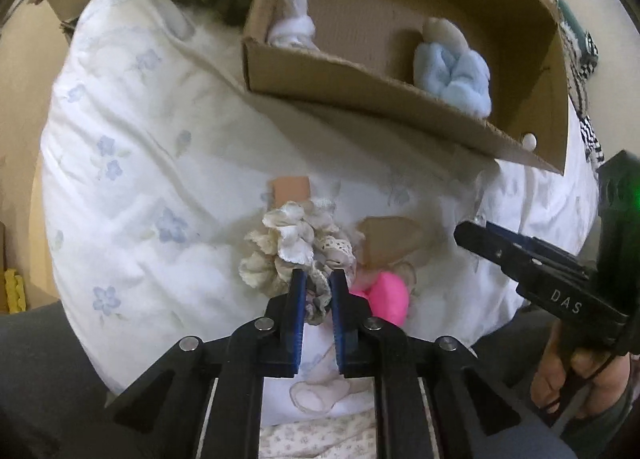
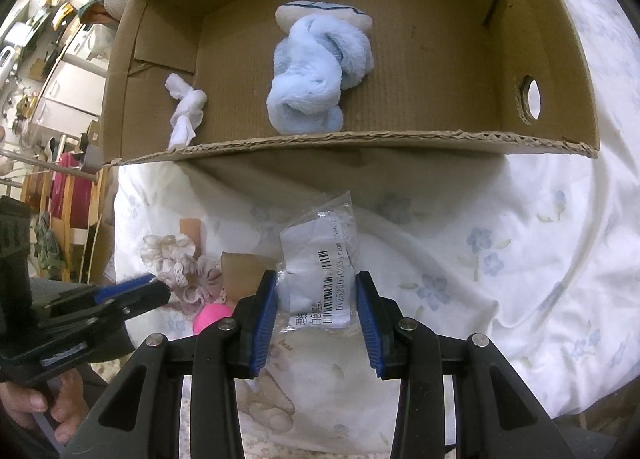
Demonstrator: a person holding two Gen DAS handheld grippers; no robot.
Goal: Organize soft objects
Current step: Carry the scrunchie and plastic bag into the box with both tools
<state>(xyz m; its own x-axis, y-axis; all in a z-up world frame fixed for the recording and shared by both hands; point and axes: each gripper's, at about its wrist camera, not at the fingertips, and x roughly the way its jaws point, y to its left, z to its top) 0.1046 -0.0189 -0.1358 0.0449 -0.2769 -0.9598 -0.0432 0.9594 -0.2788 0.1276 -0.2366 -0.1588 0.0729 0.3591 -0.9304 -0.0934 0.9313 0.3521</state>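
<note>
**Two items boxed, two in the fingers, rest still on the bed**

Nearest: left gripper (image 1: 318, 287) points steeply down, fingers nearly closed, pinching a fold of the cream-and-lilac ruffled fabric scrunchie (image 1: 292, 247). The scrunchie lies on the white floral-print duvet (image 1: 132, 163) toward the near edge of the bed, not visibly lifted.

Touching it on the right: a bright pink rounded soft item (image 1: 388, 297) and a tan cardboard scrap (image 1: 390, 239). A second small tan card (image 1: 291, 189) sits just behind the scrunchie. Not gripped.

Right gripper (image 2: 316, 299) has its fingers partly open and clamped on both sides of a clear plastic packet holding white fabric, with a barcode label (image 2: 320, 279). It's held above the duvet, just short of the box's near wall.

Farther: open brown corrugated cardboard box (image 2: 360, 139) on the duvet. Inside are a knotted light-blue fluffy towel (image 2: 312, 71) at mid-floor and a small knotted white cloth (image 2: 186, 111) in the left corner.

Progress, my read: roughly halfway. Packet goes in next, then scrunchie and pink item.

Clearance: the near wall is low with a ragged cut edge, so lift over it. The floor right of the blue towel is bare, which is the best drop zone. The side walls are taller; the right one has a round hand hole. The grippers are close together, so the left one needs to stay clear of the right one's path.
</note>
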